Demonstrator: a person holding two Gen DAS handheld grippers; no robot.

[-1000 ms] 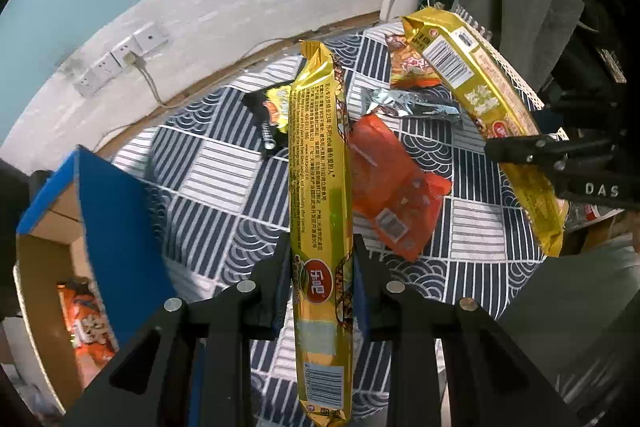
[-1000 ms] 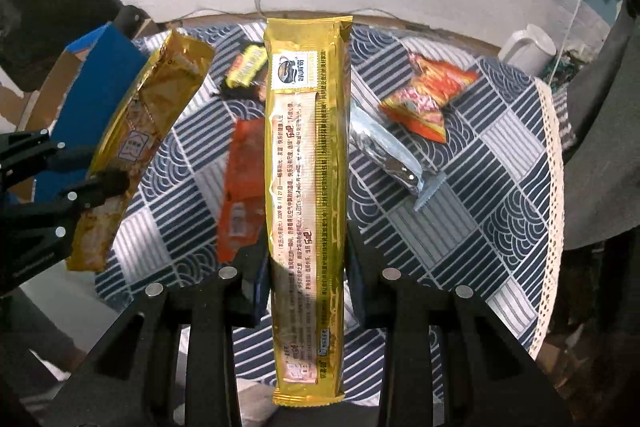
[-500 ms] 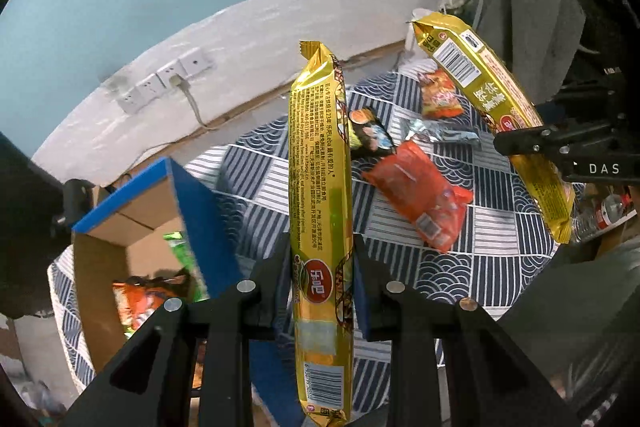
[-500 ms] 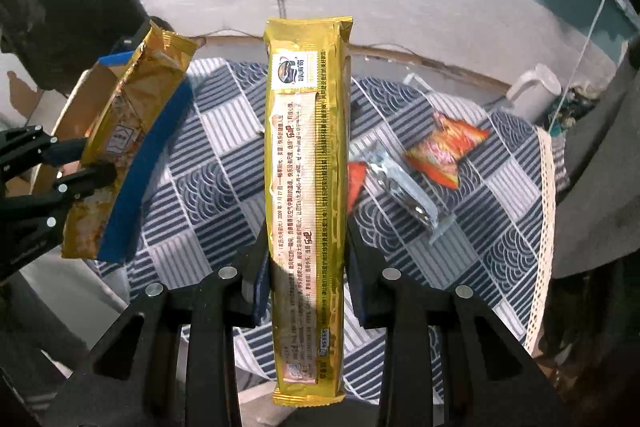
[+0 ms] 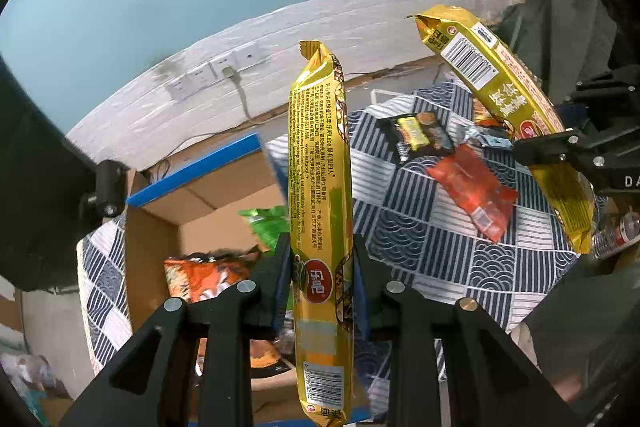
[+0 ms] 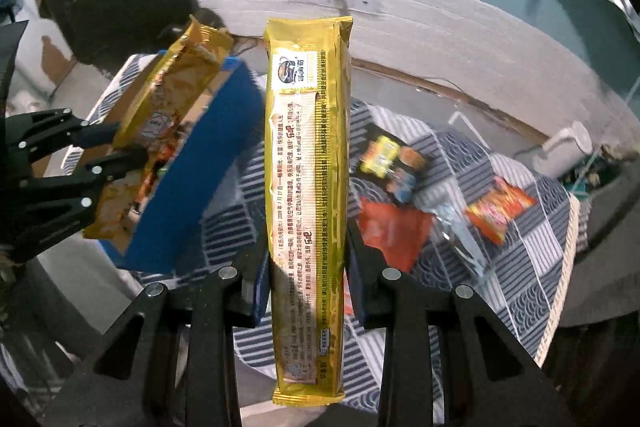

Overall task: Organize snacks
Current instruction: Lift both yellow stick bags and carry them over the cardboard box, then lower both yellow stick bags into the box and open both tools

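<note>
**Both gold packs nearing the box**

The cardboard box (image 5: 208, 211) is swinging into view. The left gripper (image 5: 320, 267) is clamping one gold snack pack (image 5: 320, 187) above it; the right gripper (image 6: 308, 267) is pinching the second gold pack (image 6: 308, 147) rightward, over the checked tablecloth (image 6: 520, 287). Drop-off looks close.

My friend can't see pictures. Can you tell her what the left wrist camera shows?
The left gripper clamps a long gold snack pack above an open cardboard box holding snacks. To the right, the right gripper holds another gold pack over the patterned tablecloth.
</note>
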